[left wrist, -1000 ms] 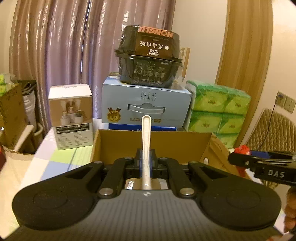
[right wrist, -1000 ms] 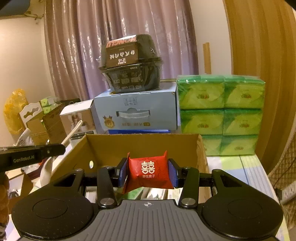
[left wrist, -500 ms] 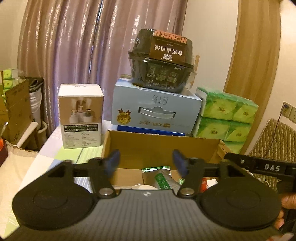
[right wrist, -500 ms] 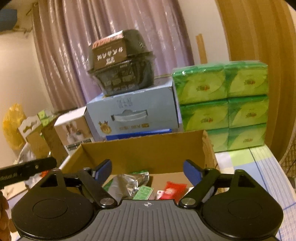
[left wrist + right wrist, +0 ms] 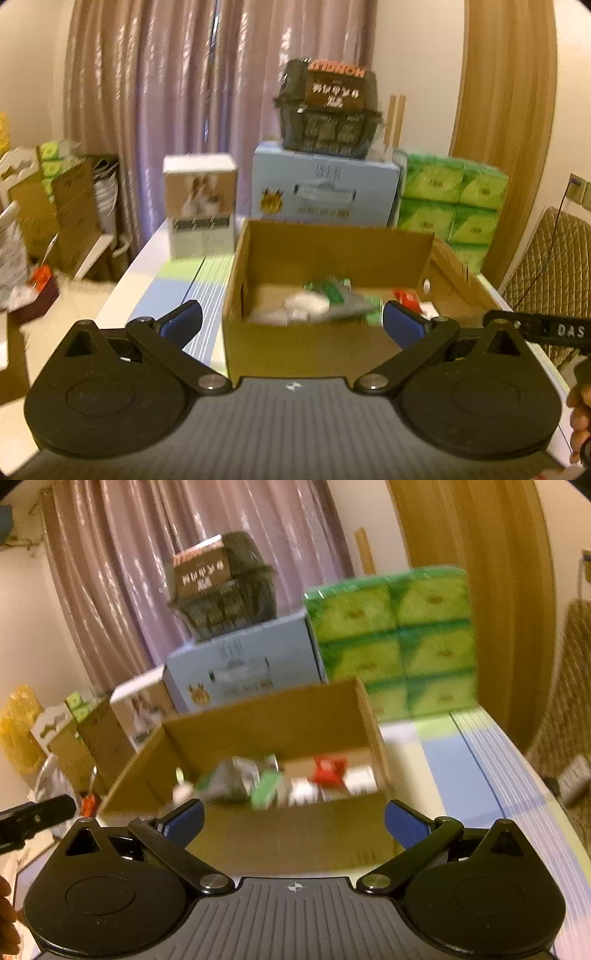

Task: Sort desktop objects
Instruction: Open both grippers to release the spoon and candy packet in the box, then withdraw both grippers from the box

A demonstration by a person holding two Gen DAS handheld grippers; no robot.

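An open cardboard box (image 5: pixel 332 343) (image 5: pixel 280 834) stands on the table in front of both grippers. Inside it lie a white spoon (image 5: pixel 306 304), a silver and green packet (image 5: pixel 340 299) (image 5: pixel 231 781), a red sachet (image 5: pixel 406 297) (image 5: pixel 328 770) and other small packets, all blurred. My left gripper (image 5: pixel 291 325) is open and empty, held before the box's near wall. My right gripper (image 5: pixel 293 821) is also open and empty, back from the near wall. The right gripper's arm (image 5: pixel 543 330) shows at the left view's right edge.
Behind the box stand a white product box (image 5: pixel 201 203), a pale blue carton (image 5: pixel 325 188) with a black food bowl (image 5: pixel 328 110) on top, and stacked green tissue packs (image 5: pixel 450 199) (image 5: pixel 399 638). A checked tablecloth (image 5: pixel 465 775) covers the table. Cluttered boxes (image 5: pixel 55 206) lie to the left.
A second ago the left gripper held the white spoon and the right held the red sachet. Both opened; the items now lie in the box. Both grippers have since drawn back.
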